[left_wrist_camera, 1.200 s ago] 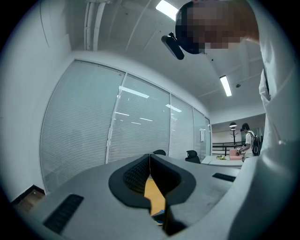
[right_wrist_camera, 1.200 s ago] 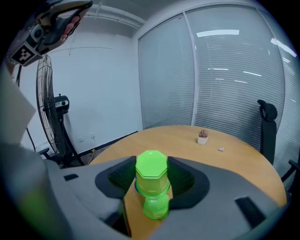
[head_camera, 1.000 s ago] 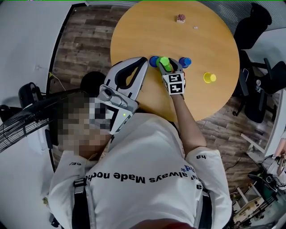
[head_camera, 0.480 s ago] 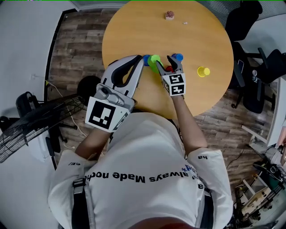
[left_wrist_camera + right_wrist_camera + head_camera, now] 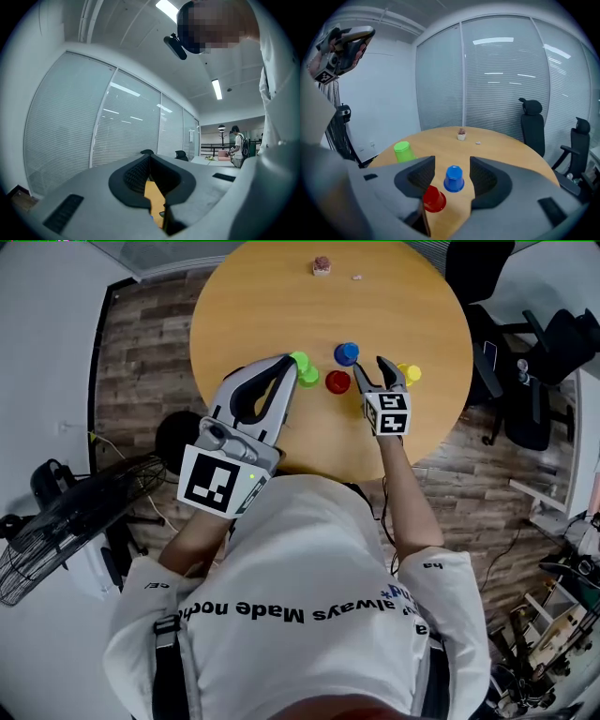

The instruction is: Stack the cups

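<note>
On the round wooden table [image 5: 281, 296] stand a green cup [image 5: 305, 371], a red cup [image 5: 337, 382] and a blue cup [image 5: 346, 353], all upside down. A yellow cup [image 5: 412, 374] shows just right of my right gripper [image 5: 371, 367]. That gripper is open and holds nothing. In the right gripper view the blue cup [image 5: 453, 178] and red cup [image 5: 434, 198] sit ahead between its jaws, and the green cup [image 5: 403, 151] stands off to the left. My left gripper [image 5: 292, 362] is shut and empty, its tip beside the green cup. The left gripper view points upward past the left gripper [image 5: 157, 206].
A small potted thing [image 5: 322, 264] and a crumb sit at the table's far side. Black office chairs [image 5: 525, 409] stand to the right of the table. A floor fan [image 5: 56, 521] is at the left. The near table edge lies just under both grippers.
My right gripper let go of the green cup, opened and moved right toward the yellow cup. The green cup now stands by my left gripper's tip, and the red cup is uncovered.
</note>
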Available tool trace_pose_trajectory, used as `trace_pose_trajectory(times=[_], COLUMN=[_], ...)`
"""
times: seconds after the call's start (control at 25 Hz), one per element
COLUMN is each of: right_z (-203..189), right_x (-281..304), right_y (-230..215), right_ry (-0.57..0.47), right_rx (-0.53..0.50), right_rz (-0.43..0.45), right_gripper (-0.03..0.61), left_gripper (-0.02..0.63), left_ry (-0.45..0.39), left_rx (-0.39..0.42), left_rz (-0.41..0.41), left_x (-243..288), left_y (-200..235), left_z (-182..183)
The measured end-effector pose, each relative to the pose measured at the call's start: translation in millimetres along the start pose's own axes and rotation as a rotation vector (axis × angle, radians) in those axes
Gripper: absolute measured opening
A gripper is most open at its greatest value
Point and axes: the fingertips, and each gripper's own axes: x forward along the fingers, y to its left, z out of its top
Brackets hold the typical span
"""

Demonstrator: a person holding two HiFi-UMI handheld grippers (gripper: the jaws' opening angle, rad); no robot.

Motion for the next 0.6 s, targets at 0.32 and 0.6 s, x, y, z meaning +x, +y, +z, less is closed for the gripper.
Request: trace_pose_trajectory(times=[0.32,0.6], right_z=[-33.6,-65.0], right_x=[-21.7,-22.1], right_y=[-82.9,-137.4], right_ry=[0.04,0.096], right_rx=[0.027,0.063], right_rz=[-0.121,-0.179], right_gripper=[0.236,0.236], left_gripper=[0.025,0.025], left_ry=[-0.003,0.028], left_rx=[0.012,0.022], left_rz=[-0.028,-0.032], left_x=[17.9,29.5], left_y=[-21.3,-29.9], left_z=[0.3,-0.6])
